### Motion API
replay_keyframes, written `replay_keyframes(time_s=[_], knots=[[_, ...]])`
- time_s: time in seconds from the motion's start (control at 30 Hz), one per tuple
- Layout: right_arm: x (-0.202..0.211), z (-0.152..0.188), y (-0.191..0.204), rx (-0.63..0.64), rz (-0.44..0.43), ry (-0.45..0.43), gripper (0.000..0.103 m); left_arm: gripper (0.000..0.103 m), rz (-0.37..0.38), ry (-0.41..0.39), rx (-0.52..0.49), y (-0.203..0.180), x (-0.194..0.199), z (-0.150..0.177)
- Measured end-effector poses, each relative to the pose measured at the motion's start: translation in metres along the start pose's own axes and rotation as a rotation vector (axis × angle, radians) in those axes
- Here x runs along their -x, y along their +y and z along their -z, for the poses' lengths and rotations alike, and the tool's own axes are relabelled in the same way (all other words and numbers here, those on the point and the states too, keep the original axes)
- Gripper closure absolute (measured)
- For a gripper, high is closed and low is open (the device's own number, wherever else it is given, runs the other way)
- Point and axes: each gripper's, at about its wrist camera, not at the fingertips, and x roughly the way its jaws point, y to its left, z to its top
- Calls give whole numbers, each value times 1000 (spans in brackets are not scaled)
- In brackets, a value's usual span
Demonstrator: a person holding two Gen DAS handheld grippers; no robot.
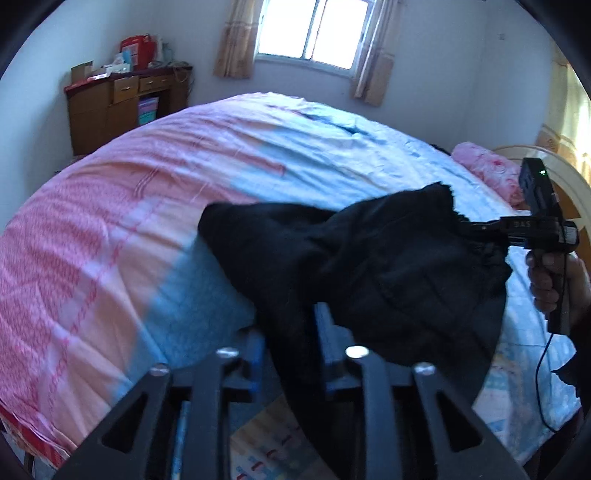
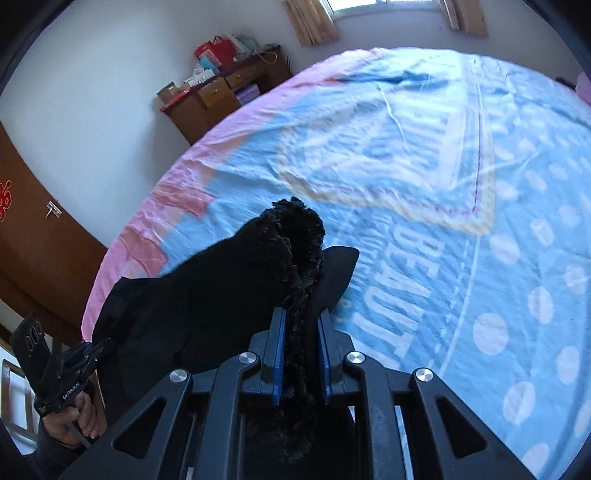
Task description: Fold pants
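Note:
The black pants [image 1: 369, 273] hang in the air above the bed, stretched between my two grippers. My left gripper [image 1: 291, 332] is shut on one edge of the pants; it also shows in the right wrist view [image 2: 101, 347] at the lower left. My right gripper [image 2: 299, 328] is shut on a fuzzy-lined edge of the pants [image 2: 229, 280]; it shows in the left wrist view [image 1: 469, 227] at the right, held by a hand. The far end of the pants trails down toward the cover.
The bed [image 1: 110, 221] has a pink and blue cover [image 2: 461, 184]. A wooden desk [image 1: 122, 107] with boxes stands by the far wall under a window [image 1: 314, 29]. A pink pillow [image 1: 487, 170] and headboard are at right. A brown door [image 2: 33, 236] is at left.

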Motion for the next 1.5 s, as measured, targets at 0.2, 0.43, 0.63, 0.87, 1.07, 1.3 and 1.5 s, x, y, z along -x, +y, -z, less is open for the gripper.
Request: replay_keyframes(time_s=[0.2,0.43,0.63,0.87,1.07,1.3,1.5], knots=[[-7,4,-19,-48,-34,23,78,32,-63,-6,-4,-4,-7,9],[-7,13,-28,-116,-11,-11,52,27,-91,-3,35,0,3,8],[56,38,-19,-137,121,-144,51,22,-134,-64,45,-16,50,9],[144,121,39,-14,321,-314,42,7,-99,-107,-6,-55,95,30],[184,198,80,-9,277,-420,32,4,-66,-137,-62,-82,117,50],[201,221,107,20,309,-456,32,4,-23,-163,-106,-107,137,53],[212,227,135,88,300,-490,31,4,5,-179,-97,-113,150,52]])
